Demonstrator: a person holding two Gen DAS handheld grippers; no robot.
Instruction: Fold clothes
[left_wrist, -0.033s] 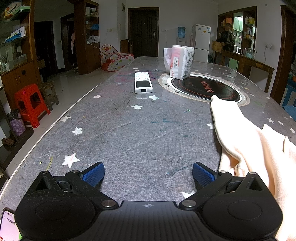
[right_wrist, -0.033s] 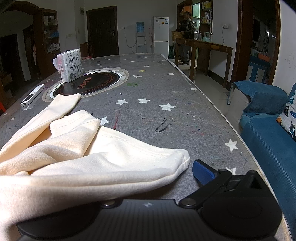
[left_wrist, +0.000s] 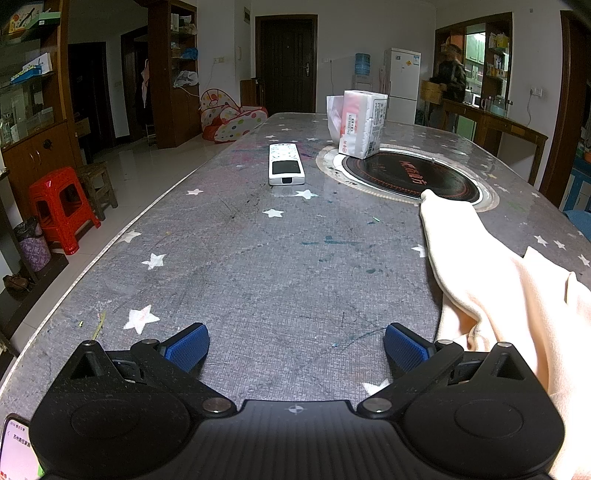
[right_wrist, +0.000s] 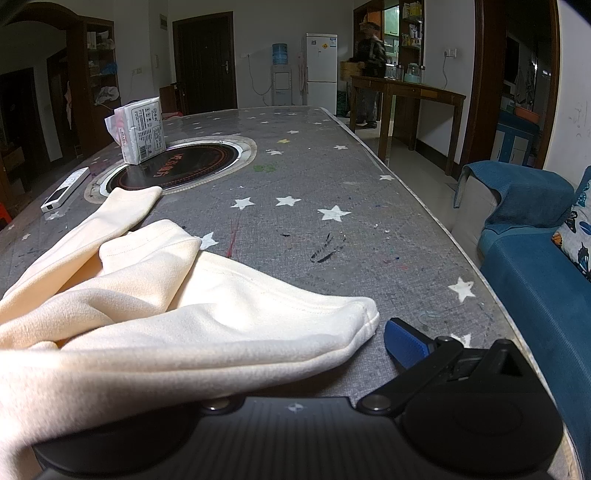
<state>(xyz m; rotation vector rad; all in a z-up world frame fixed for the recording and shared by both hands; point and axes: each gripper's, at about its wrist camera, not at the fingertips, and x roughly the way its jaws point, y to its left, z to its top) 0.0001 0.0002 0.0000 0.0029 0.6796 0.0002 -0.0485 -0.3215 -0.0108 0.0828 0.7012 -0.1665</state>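
A cream garment (left_wrist: 498, 295) lies crumpled on the right part of the grey star-patterned table (left_wrist: 258, 277). One sleeve reaches toward the round hob. My left gripper (left_wrist: 295, 347) is open over bare table, and the cloth sits just beyond its right finger. In the right wrist view the garment (right_wrist: 184, 314) fills the near left. A fold of it drapes over the left side of my right gripper (right_wrist: 295, 347) and hides that finger. The right blue pad (right_wrist: 404, 347) stands wide and clear of the cloth, so this gripper is open.
A white remote (left_wrist: 286, 164), a tissue pack (left_wrist: 360, 123) and a black built-in hob (left_wrist: 406, 177) lie farther up the table. A blue sofa (right_wrist: 535, 277) runs along the right table edge. A red stool (left_wrist: 61, 206) stands off the left edge. A person (right_wrist: 371, 55) stands far back.
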